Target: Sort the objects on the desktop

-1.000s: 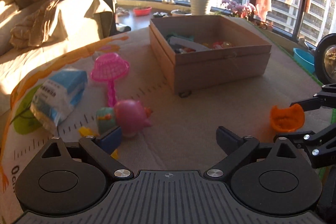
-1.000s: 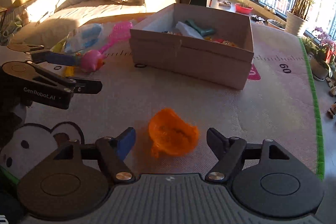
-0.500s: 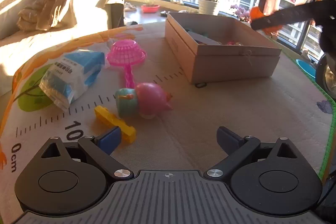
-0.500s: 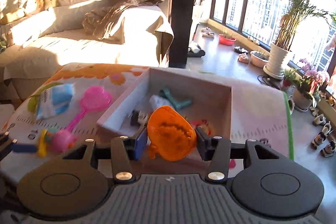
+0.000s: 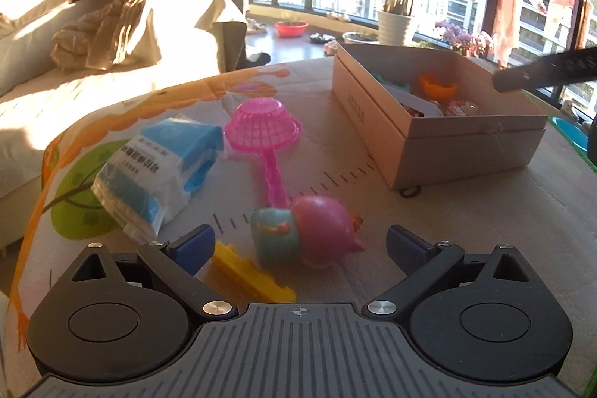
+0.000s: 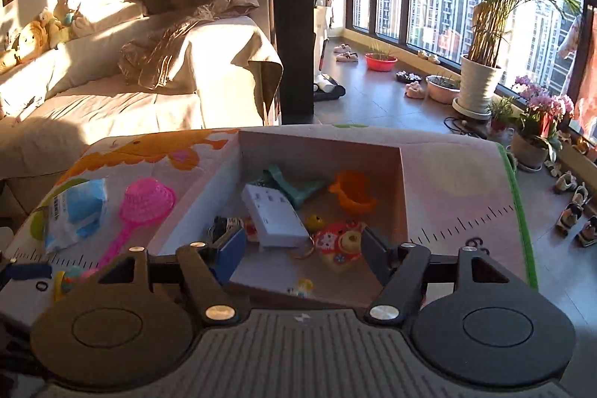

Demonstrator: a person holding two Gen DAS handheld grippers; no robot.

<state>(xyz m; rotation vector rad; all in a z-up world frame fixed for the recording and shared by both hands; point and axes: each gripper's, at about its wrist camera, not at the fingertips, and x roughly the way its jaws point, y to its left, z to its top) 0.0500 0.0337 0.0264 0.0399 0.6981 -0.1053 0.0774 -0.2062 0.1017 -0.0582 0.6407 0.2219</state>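
Right now the right gripper (image 6: 300, 250) is hovering over the near edge of the open brown cardboard box (image 6: 402, 189), its jaws opening with nothing between the blue pads. Inside that box, the orange plastic scoop-shaped toy (image 6: 352, 193) is lying released near the far wall, just beside a teal plastic toy (image 6: 291, 183); a white rectangular packet (image 6: 274, 215) is lying toward the box's middle, and a red flowered toy (image 6: 339, 245) is sitting nearer the gripper. To the left of the box, on the printed play mat (image 5: 466, 211), a pink plastic sieve with a long handle (image 5: 266, 133) is lying upside down, and further left a blue and white soft pack (image 5: 160, 170) is resting. The left gripper (image 5: 300, 245) is standing wide apart and empty, well left of the box, reaching over a pink and teal rounded figure toy (image 5: 306, 234) that is lying between its fingers without touching either pad. A yellow toothed plastic strip (image 5: 250, 271) is lying just beside that figure, close to the left finger.
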